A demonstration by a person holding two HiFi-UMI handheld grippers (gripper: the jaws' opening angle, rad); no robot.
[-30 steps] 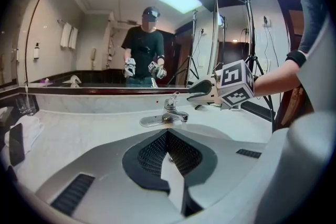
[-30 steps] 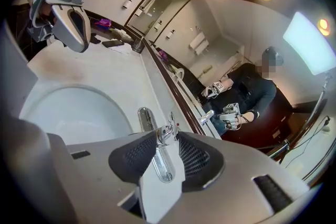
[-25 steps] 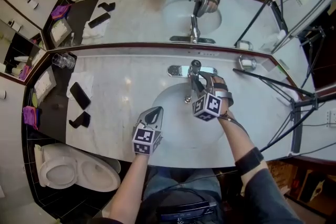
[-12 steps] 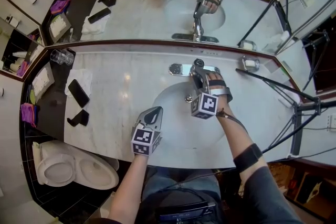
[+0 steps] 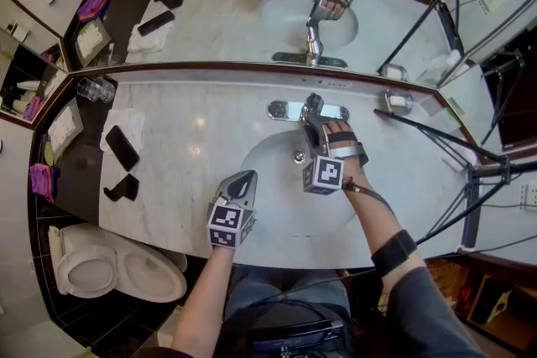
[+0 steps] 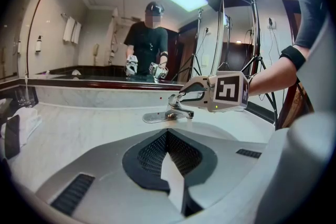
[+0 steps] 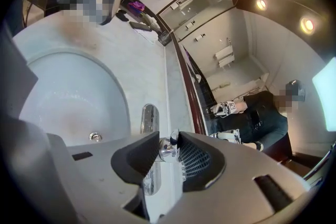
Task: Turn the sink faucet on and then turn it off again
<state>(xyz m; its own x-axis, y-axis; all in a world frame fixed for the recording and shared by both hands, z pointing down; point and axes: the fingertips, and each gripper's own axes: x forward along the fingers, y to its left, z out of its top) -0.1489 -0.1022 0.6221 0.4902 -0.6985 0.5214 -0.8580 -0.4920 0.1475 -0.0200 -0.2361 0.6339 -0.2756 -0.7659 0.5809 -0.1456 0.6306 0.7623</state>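
Observation:
A chrome faucet (image 5: 311,107) stands at the back of the white sink (image 5: 273,197). My right gripper (image 5: 314,123) reaches over the basin to it. In the right gripper view its jaws have just been closing, and the faucet's chrome handle (image 7: 166,150) now sits between the two pads, touching both. The left gripper view shows the faucet (image 6: 177,109) with the right gripper (image 6: 183,95) over it. My left gripper (image 5: 243,183) hovers at the sink's front rim, shut and empty (image 6: 167,135).
A mirror runs behind the marble counter (image 5: 201,138). At the left are two phones (image 5: 122,148) on a dark tray and drinking glasses (image 5: 95,88). A soap dish (image 5: 396,102) and tripod legs (image 5: 436,138) stand at the right. A toilet (image 5: 109,272) is below left.
My right gripper has rolled about its own axis, its marker cube swinging left, and its jaws have narrowed around the faucet handle. The left gripper has stayed where it was.

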